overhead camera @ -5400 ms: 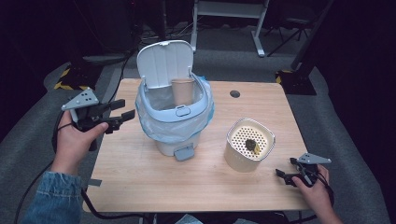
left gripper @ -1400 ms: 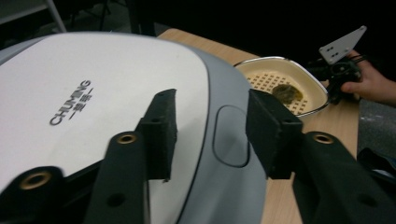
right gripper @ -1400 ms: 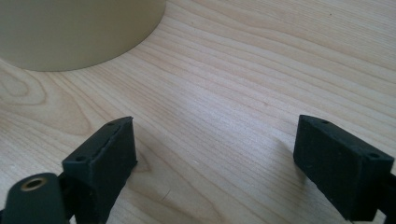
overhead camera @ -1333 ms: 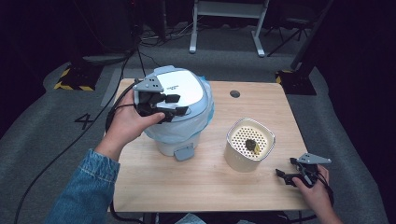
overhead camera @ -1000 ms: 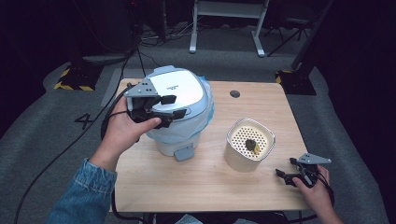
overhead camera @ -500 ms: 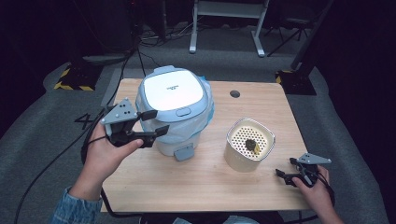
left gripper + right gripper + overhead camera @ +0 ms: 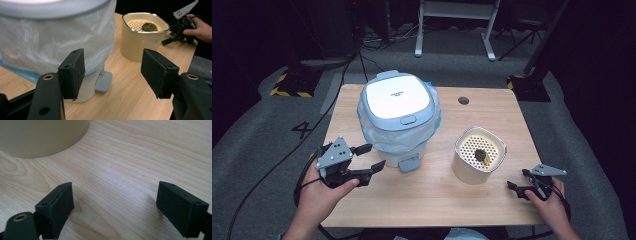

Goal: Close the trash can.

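A white-and-blue pedal bin [image 7: 397, 117] stands at the table's middle left, its lid down over a clear bag liner, its grey pedal [image 7: 408, 163] facing me. My left gripper [image 7: 376, 155] hovers open and empty just left of the pedal, jaws pointing right. In the left gripper view the left gripper [image 7: 112, 70] frames the bin [image 7: 50, 37] and the pedal [image 7: 103, 81]. A cream container [image 7: 479, 160] with a perforated insert holds a small dark lump. My right gripper [image 7: 516, 179] rests open near the front right edge; the right gripper [image 7: 115, 202] is over bare wood, the container [image 7: 42, 135] just ahead.
The wooden table [image 7: 492, 115] has a round cable hole [image 7: 463, 100] at the back. A white desk frame [image 7: 457, 20] and cables stand on the grey floor behind. A hand with the right gripper [image 7: 178, 31] appears past the container in the left gripper view.
The bin's lid, up several seconds ago, is now down. My left gripper has come off the lid and dropped toward the front left, beside the pedal. The right hand has stayed still.
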`<state>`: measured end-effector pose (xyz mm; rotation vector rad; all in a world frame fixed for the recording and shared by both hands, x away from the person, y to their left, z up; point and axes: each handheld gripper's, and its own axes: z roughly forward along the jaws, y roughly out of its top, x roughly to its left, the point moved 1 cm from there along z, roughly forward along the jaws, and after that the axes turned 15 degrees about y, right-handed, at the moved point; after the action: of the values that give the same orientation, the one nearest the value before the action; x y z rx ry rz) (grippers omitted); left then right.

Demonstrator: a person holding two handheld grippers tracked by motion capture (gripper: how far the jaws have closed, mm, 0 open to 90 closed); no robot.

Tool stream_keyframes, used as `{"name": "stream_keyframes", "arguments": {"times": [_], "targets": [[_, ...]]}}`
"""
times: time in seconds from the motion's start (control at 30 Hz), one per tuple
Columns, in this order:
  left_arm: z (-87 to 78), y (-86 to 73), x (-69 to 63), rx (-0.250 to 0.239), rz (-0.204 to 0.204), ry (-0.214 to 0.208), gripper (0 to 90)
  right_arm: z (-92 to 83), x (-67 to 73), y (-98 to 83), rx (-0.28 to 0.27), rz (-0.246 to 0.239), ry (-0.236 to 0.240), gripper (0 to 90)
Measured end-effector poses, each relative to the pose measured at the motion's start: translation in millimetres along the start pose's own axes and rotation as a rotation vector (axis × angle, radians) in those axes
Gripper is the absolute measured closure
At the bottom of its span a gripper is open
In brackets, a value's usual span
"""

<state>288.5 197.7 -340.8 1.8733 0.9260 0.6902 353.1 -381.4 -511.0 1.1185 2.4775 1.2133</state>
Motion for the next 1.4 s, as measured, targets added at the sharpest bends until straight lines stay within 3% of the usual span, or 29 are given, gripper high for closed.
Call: {"name": "stream_keyframes", "arguments": {"times": [0.37,0.77,1.27,1.4], "targets": [[20.9,-43.0,5.2,0.064,-0.025,0.046,36.0,-0.2,0.6,-0.2,0.000,0.004,-0.004,14.6],[48.5,-93.1,16.3,0.165,-0.069,0.087,35.8,-0.2,0.6,-0.2,0.000,0.004,-0.004,14.6],[71.0,-134.0,19.0,0.331,-0.053,0.116,33.5,-0.2,0.6,-0.2,-0.001,0.004,-0.004,14.6],[76.0,-139.6,18.0,0.360,-0.015,0.133,32.3,-0.2,0.6,-0.2,-0.001,0.004,-0.004,14.6]]}}
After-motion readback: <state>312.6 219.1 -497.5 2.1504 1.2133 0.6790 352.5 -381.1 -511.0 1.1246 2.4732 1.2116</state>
